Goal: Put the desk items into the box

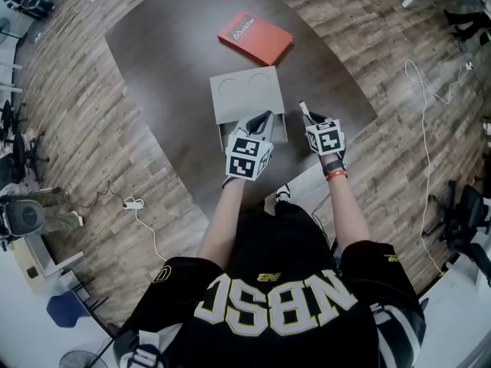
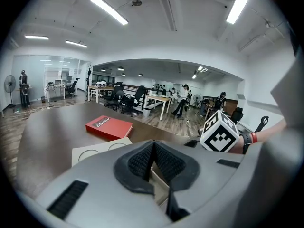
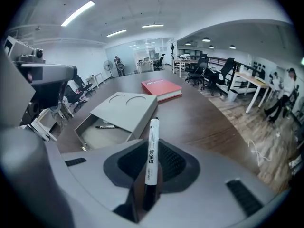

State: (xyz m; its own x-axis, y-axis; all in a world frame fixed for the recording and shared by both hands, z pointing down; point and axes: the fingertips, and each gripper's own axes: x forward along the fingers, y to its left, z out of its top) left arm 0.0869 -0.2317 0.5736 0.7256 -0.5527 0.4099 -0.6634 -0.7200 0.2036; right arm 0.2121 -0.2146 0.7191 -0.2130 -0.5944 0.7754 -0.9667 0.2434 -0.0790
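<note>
While the right gripper (image 3: 151, 170) is clamped on a white whiteboard marker (image 3: 152, 139) that stands up between its jaws, the grey box (image 3: 126, 108) lies ahead to its left. The box's drawer is slid out, with a second marker (image 3: 105, 126) inside. The left gripper (image 2: 153, 156) has its jaws pressed together on nothing, just above the box, with a red book (image 2: 109, 126) lying beyond it.

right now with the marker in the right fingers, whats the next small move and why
Probably swing the right gripper left over the open drawer of the box, then lower it. Its fingers are clamped on the marker, which is held clear of the table, and the drawer stands open with one pen lying inside and bare room beside it.
</note>
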